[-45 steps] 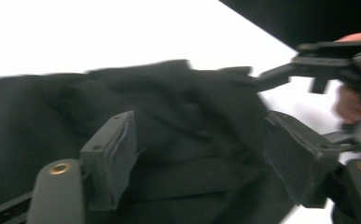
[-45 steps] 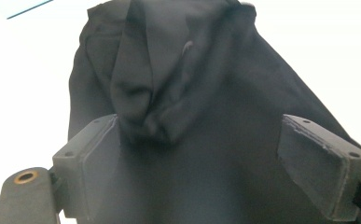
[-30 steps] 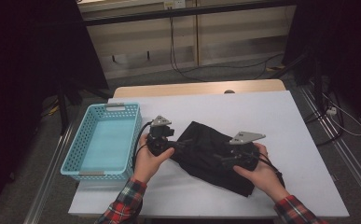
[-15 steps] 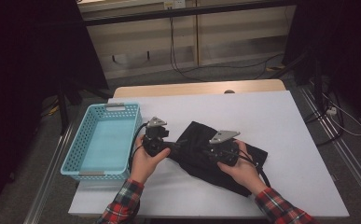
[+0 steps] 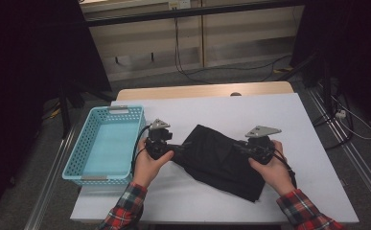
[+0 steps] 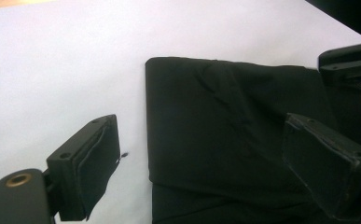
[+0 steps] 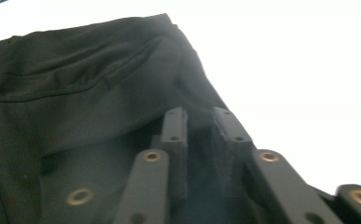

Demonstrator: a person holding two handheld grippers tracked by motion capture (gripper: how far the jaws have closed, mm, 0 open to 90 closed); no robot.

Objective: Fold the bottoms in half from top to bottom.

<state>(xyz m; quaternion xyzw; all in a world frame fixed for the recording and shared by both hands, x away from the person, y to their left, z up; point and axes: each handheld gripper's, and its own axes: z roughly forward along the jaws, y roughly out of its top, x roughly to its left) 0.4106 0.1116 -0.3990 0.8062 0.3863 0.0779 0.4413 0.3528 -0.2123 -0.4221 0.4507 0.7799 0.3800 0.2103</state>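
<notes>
Folded black fabric garment lies mid white bench, just at 3 o'clock of the light blue perforated plastic basket. Left gripper has its jaws spread wide over the garment's near-left edge, gripping nothing; right gripper has its jaws pinched nearly together on a fold of the cloth at the garment's 3 o'clock end. Risk: only one end is held, so a lift or pull from the right likely drags or unfolds the cloth; the left jaws may close on a single layer or on bare bench and slip. Versus half a second ago: right hand has moved out toward 3 o'clock, and the garment looks stretched flatter.
</notes>
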